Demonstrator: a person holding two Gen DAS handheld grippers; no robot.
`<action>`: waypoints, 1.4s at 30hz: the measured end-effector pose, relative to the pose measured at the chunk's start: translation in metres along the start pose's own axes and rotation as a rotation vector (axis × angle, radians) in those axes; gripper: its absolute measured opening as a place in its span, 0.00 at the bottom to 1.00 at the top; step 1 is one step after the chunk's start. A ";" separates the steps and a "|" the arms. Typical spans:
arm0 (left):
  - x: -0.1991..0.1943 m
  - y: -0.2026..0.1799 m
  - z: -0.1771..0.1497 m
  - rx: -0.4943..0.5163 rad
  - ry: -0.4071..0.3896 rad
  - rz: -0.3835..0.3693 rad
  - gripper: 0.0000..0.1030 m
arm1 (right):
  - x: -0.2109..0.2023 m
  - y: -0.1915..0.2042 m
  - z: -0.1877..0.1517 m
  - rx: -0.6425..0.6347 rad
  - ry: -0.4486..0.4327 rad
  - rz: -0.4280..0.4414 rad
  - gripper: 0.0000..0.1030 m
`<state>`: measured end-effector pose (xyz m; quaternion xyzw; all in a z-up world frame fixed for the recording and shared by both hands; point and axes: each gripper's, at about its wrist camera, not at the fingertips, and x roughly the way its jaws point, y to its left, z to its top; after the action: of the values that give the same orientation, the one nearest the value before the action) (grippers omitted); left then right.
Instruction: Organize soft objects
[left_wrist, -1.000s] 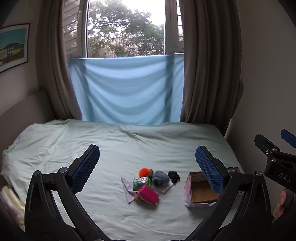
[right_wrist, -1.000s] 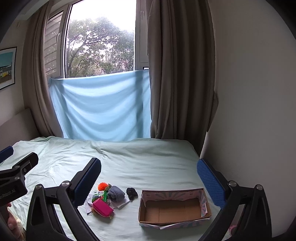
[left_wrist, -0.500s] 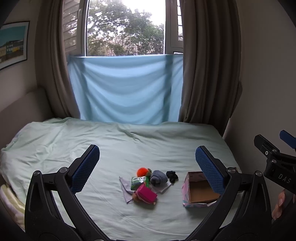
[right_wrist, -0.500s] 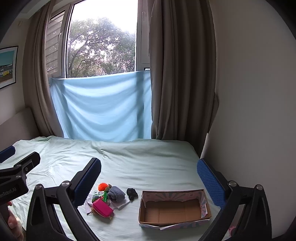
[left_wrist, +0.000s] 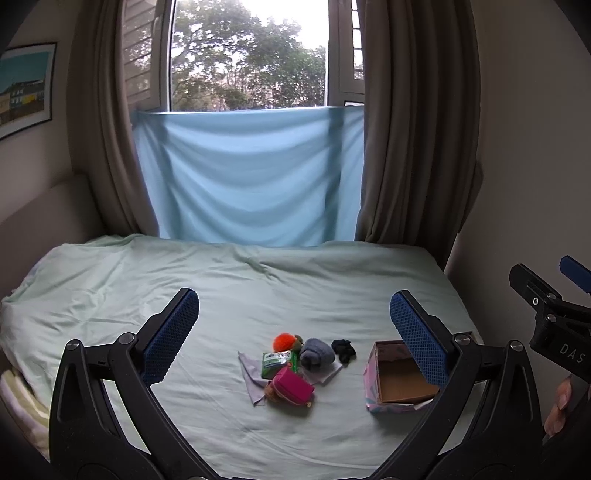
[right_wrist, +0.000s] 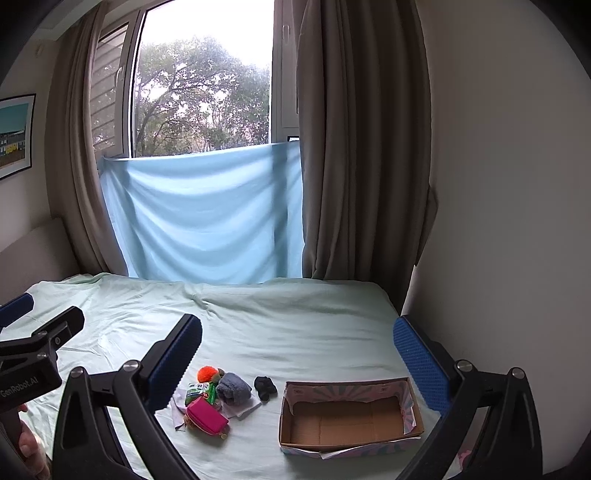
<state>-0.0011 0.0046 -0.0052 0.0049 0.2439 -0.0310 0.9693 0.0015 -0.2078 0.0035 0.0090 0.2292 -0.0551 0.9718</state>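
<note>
Cardboard box (right_wrist: 349, 417) sits empty on the pale green bedsheet (right_wrist: 295, 332) at 3 o'clock of the soft pile — pink pouch (right_wrist: 207, 415), grey rolled sock (right_wrist: 232, 392), orange pom-pom (right_wrist: 207, 373), black scrunchie (right_wrist: 265, 387). Left gripper (left_wrist: 295, 332) and right gripper (right_wrist: 297, 354) hover above, both spread wide, holding nothing

Left gripper (left_wrist: 294, 332): black frame, blue textured pads, silver screws. Right gripper (right_wrist: 297, 354): identical; white "DAS" lettering on its body.
</note>
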 end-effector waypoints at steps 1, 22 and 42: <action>0.000 0.000 0.000 0.000 0.001 -0.001 1.00 | 0.000 0.000 0.000 0.002 -0.002 0.001 1.00; 0.002 0.009 0.002 0.003 -0.009 0.040 1.00 | 0.006 -0.003 0.001 -0.016 0.002 0.032 1.00; 0.165 0.126 -0.080 0.213 0.243 -0.116 1.00 | 0.102 0.117 -0.117 -0.113 0.230 0.150 1.00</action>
<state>0.1142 0.1228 -0.1543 0.0972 0.3545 -0.1115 0.9233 0.0529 -0.0970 -0.1475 -0.0221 0.3403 0.0318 0.9395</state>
